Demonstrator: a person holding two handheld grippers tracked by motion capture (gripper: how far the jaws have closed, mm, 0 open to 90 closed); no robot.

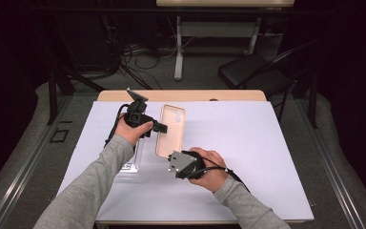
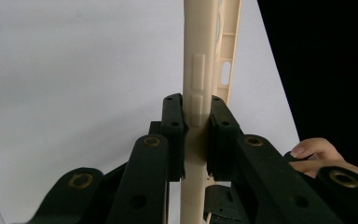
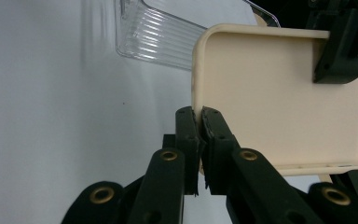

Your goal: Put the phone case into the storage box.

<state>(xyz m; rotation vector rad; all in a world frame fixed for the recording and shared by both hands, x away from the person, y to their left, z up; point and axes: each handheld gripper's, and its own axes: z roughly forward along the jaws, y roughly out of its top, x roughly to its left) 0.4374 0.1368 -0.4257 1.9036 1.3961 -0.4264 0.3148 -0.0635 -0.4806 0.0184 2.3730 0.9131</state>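
Case (image 1: 170, 130): a beige phone case, held between both grippers over the tabletop (image 1: 248, 143), near its middle, with its hollow side up in the high view. At the far left of the scene a clear plastic piece (image 1: 132, 162) lies on the white sheet, just beside the case's left edge; it looks ribbed in the right gripper view (image 3: 154, 42).

The left gripper (image 1: 161, 127) has its fingers (image 2: 173, 126) clenched on the case's long side wall (image 2: 198, 93), right at the raised button strip. The right gripper (image 1: 171, 160) has its fingers (image 3: 186, 135) clenched on the rounded corner at the case's near end (image 3: 261, 93).

The step in hand seems to be a two-handed hold, perhaps to flex, turn or lift the case. The next move calls for both grips staying firm while the hands move together, since the thin wall could slip out of the pads.

The case looks soft and matte, with rounded corners, a camera cut-out at the far end and a small slot in the side.
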